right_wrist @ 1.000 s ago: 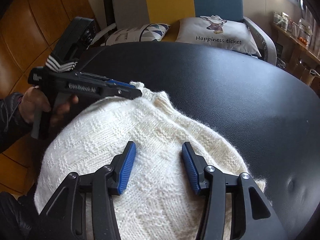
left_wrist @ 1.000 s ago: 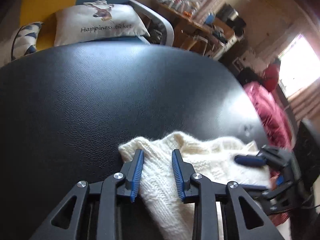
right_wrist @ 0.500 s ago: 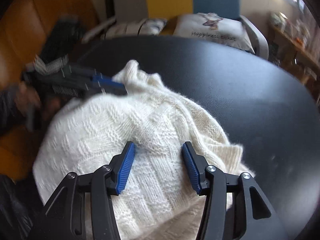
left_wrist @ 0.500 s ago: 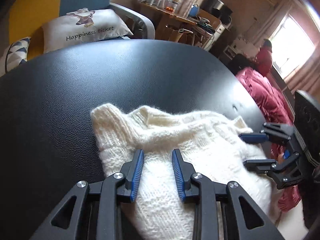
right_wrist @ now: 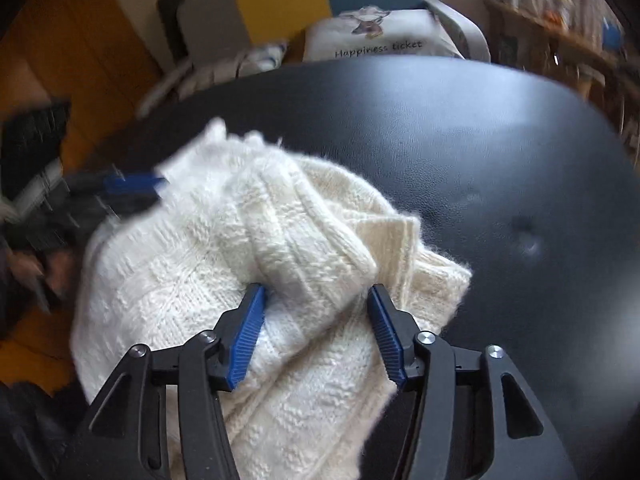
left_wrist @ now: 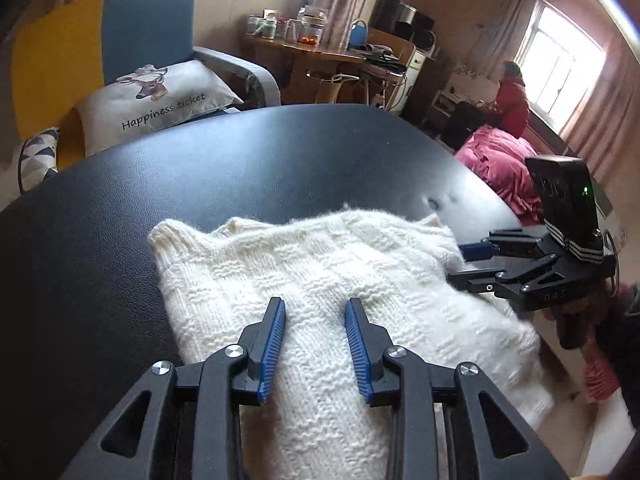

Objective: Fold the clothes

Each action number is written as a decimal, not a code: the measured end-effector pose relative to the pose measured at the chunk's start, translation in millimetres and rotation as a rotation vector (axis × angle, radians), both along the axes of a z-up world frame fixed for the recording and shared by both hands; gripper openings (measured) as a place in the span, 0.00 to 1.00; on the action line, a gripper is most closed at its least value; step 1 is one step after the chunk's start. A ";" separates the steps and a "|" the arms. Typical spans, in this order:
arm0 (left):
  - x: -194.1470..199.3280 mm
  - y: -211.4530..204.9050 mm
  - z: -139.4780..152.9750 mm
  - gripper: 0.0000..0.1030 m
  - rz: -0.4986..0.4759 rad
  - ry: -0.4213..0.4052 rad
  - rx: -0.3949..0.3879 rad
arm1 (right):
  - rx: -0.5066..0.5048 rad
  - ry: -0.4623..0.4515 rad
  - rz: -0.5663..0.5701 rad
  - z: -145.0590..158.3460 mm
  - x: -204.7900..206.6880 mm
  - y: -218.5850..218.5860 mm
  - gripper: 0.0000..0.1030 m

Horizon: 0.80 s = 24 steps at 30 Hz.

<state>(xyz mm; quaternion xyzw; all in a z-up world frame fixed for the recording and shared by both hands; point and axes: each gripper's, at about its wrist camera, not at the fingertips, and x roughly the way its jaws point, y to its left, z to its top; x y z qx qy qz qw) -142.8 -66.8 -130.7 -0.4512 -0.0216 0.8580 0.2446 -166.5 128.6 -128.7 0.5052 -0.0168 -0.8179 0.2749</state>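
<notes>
Left tool [left_wrist: 315,334]: jaws part-open over cream cable-knit sweater [left_wrist: 320,280], grip not discernible. Right tool [right_wrist: 316,312]: jaws opening, straddling rolled ribbed fold, pads not visibly clamping. Sweater bunched on near edge of black leather-look counter [left_wrist: 260,168]. Advice: spread garment flat on counter before creasing; move both tools evenly.

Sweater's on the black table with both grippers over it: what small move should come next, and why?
Probably lower the right gripper, whose jaws are opening, onto the rolled ribbed edge between its pads and close, since the white knit sweater lies bunched there on the black table.
</notes>
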 end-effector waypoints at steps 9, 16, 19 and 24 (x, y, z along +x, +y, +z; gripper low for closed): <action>56.4 4.7 23.5 0.30 -0.078 0.066 0.060 | -0.017 0.111 -0.017 43.5 51.7 17.2 0.54; 102.7 64.6 -2.6 0.30 -0.224 0.029 -0.060 | 0.011 0.149 0.039 31.2 91.4 -9.4 0.54; 113.4 74.3 -16.9 0.30 -0.247 0.052 -0.110 | 0.177 0.148 0.097 4.7 99.7 -28.0 0.54; 128.4 58.4 1.5 0.30 -0.237 0.060 -0.021 | 0.170 0.153 0.063 17.3 107.2 -15.4 0.54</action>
